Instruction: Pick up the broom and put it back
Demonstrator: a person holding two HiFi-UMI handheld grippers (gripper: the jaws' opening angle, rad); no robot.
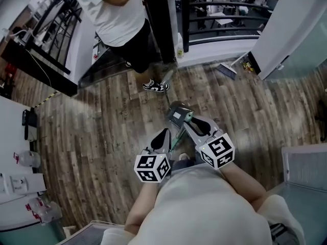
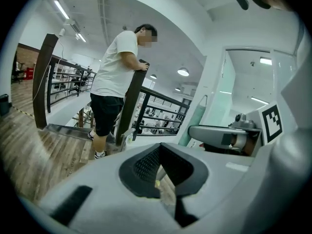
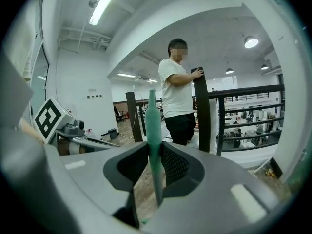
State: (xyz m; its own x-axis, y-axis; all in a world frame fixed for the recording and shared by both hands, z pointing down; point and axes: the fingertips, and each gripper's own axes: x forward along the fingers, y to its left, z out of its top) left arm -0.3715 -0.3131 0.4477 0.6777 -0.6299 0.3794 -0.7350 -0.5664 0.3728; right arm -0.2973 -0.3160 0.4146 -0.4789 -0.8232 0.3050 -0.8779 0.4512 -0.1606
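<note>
Broom (image 3: pixel 151 121) stands upright with its green handle pinched in the jaws of my right gripper (image 3: pixel 152 147), a grip low enough, I judge, to carry it steadily to its place. My left gripper (image 2: pixel 161 147) has its jaws closed on nothing, just beside the handle, probably ready to steady it. A person (image 3: pixel 176 96) stands ahead at the railing (image 3: pixel 246 92).

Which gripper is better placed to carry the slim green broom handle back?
Right, most likely. The right gripper is shut on the slim green broom handle, which stands between its pads. The left gripper has its jaws together and holds nothing.
</note>
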